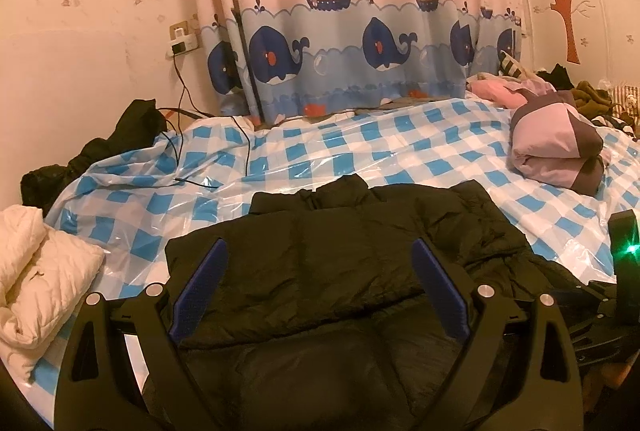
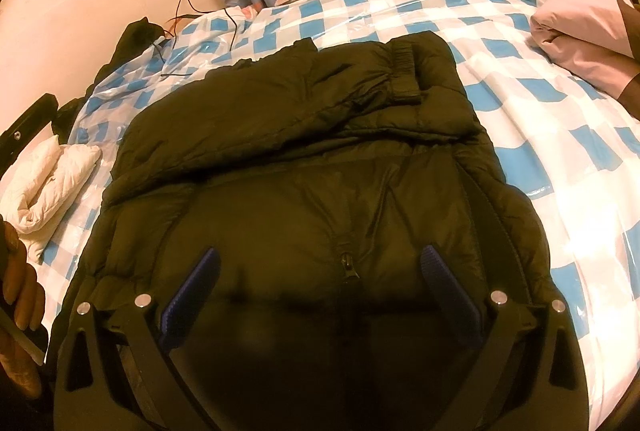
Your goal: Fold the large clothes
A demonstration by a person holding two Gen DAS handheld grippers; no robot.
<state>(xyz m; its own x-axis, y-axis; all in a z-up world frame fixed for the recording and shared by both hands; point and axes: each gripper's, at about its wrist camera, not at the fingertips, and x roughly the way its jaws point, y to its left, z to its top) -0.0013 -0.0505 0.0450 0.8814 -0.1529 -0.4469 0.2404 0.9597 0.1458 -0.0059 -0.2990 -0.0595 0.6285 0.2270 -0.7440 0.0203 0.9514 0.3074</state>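
Both claws (image 1: 320, 263) (image 2: 320, 271) agape over black jacket (image 2: 300, 135), no legible txt, prob.

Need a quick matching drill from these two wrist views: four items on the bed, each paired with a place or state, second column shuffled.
Items:
1. black puffer jacket
2. white quilted garment
3. pink and grey bundle
4. black cable

Descriptions:
A. folded, on the right side of the bed
B. runs from the wall socket down onto the checked cover
C. crumpled at the left edge of the bed
D. spread flat in the middle, a sleeve folded across it

Pairs: 1-D, 2-C, 3-A, 4-B
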